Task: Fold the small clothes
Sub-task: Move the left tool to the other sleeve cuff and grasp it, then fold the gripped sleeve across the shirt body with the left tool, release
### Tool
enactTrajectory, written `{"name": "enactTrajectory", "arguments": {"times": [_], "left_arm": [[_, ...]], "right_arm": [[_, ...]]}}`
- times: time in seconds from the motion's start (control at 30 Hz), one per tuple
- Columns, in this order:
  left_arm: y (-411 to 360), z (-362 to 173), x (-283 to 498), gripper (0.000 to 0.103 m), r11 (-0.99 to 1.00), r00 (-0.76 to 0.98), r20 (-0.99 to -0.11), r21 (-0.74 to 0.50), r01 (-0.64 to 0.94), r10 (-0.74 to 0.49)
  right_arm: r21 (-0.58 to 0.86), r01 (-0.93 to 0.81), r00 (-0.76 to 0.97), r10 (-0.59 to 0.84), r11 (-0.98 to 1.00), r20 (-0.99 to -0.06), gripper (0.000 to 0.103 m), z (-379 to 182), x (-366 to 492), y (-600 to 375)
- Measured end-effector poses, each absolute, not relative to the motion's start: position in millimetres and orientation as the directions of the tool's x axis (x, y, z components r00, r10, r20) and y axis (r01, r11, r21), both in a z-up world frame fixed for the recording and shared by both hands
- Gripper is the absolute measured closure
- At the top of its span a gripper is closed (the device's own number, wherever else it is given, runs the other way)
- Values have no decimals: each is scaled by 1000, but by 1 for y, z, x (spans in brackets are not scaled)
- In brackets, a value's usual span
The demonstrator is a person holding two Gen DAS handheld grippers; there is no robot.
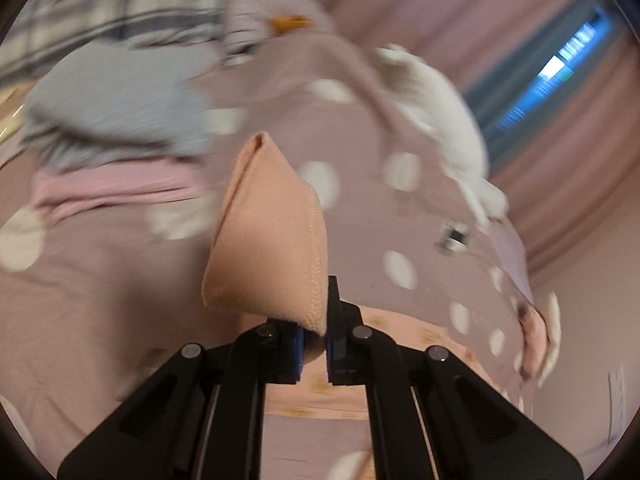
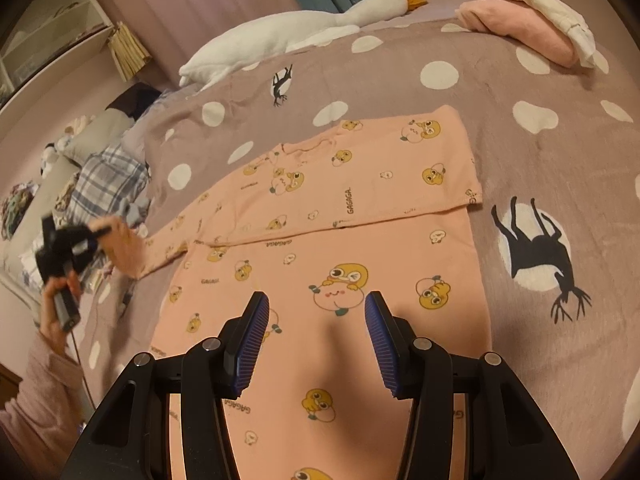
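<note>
Your left gripper (image 1: 316, 344) is pinching the end of the pink sleeve (image 1: 268, 232), lifting it off the dotted blanket (image 1: 100, 288) at the left side of the pink shirt (image 2: 340, 208). The shirt is lying flat across the blanket, one side already folded over. Your right gripper (image 2: 316, 340) is hovering over its lower part, jaws standing apart and gripping nothing.

Left hand-held gripper (image 1: 316, 344): jaws closed, pinching a fold of peach-pink fabric (image 1: 268, 240) between the pads, raised and blurred at the frame's left in the right wrist view. Right hand-held gripper (image 2: 316, 344): jaws parted, nothing between them, angled downward. Sleeved left hand (image 2: 60, 312) grips its handle.
</note>
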State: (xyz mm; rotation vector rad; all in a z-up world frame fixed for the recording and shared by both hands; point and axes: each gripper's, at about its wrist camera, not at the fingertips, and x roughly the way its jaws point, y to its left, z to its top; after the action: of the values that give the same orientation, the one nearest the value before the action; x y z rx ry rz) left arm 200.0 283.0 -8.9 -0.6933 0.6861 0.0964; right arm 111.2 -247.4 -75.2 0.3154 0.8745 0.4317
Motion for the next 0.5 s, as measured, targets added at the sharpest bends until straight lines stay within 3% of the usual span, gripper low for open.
{"name": "enactTrajectory", "arguments": {"times": [0.23, 0.5], "left_arm": [[149, 17, 238, 98, 856, 745, -598, -512, -72, -295], [-2, -35, 259, 98, 913, 587, -717, -395, 100, -375]], "right_arm": [[435, -228, 572, 481, 871, -664, 53, -79, 100, -261], [471, -172, 594, 472, 865, -651, 53, -85, 94, -289]]}}
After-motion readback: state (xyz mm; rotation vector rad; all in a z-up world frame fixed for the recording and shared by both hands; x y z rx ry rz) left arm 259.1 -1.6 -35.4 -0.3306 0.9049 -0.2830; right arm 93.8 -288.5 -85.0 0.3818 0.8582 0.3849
